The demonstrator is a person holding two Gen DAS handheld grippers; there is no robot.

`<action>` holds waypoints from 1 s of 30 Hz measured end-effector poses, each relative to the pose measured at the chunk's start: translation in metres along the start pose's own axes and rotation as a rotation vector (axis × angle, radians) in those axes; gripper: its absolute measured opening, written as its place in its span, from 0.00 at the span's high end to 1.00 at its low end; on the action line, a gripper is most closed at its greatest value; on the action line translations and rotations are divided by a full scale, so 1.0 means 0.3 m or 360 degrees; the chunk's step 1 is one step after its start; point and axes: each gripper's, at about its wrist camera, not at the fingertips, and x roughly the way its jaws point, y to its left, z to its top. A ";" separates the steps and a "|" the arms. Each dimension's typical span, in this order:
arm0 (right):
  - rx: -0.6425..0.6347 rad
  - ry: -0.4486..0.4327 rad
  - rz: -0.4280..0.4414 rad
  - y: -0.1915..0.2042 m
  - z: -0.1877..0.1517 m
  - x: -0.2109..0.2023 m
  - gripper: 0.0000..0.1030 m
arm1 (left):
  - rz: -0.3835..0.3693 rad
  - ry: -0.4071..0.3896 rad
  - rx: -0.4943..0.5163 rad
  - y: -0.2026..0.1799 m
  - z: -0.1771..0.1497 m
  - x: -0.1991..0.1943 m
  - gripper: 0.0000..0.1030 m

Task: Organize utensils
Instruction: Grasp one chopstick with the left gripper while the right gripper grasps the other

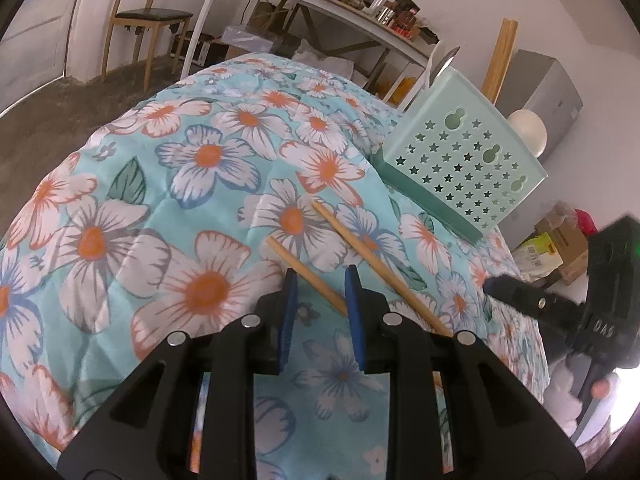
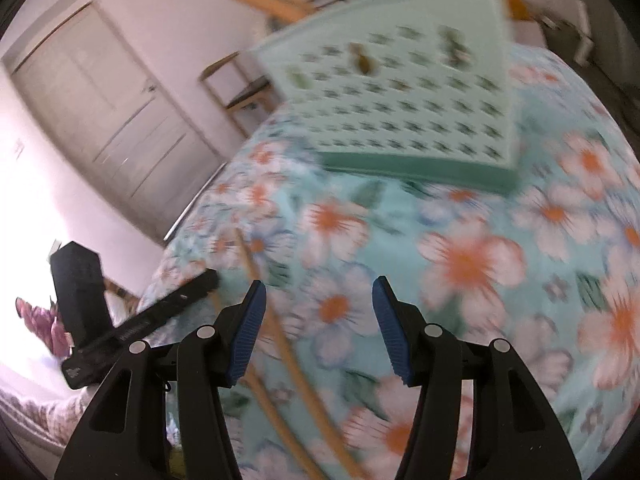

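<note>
Two wooden chopsticks lie on a floral cloth [image 1: 168, 168]. The nearer chopstick [image 1: 308, 276] slants across the gap of my left gripper [image 1: 322, 270], touching the left pad's tip and the right pad; the jaws are narrowed on it. The second chopstick [image 1: 380, 260] lies free just to the right. A mint basket with star holes [image 1: 460, 156] stands at the back right with a white and a metal utensil [image 1: 440, 60] sticking out. In the blurred right wrist view my right gripper [image 2: 320, 284] hangs open and empty over the cloth, with the chopsticks [image 2: 280, 340] to its left and the basket [image 2: 400, 92] ahead.
The right gripper's finger [image 1: 504, 286] shows at the right, close to the second chopstick. A wooden chair [image 1: 140, 16] and a long cluttered table [image 1: 320, 0] stand behind. Cardboard boxes [image 1: 560, 248] sit beyond the cloth's right edge. A door [image 2: 112, 120] is at the left.
</note>
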 end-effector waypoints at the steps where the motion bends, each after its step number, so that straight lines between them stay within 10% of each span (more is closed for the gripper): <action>1: -0.0059 0.0019 0.0034 0.033 0.017 0.017 0.48 | -0.0006 -0.0004 0.0000 0.003 -0.004 -0.004 0.78; 22: -0.0594 0.0433 0.0010 0.249 0.127 0.363 0.82 | -0.0115 -0.0039 -0.0043 0.053 -0.039 -0.049 0.77; 30: -0.0585 0.0339 -0.0034 0.245 0.144 0.343 0.93 | -0.0107 -0.0039 -0.0039 0.056 -0.041 -0.050 0.77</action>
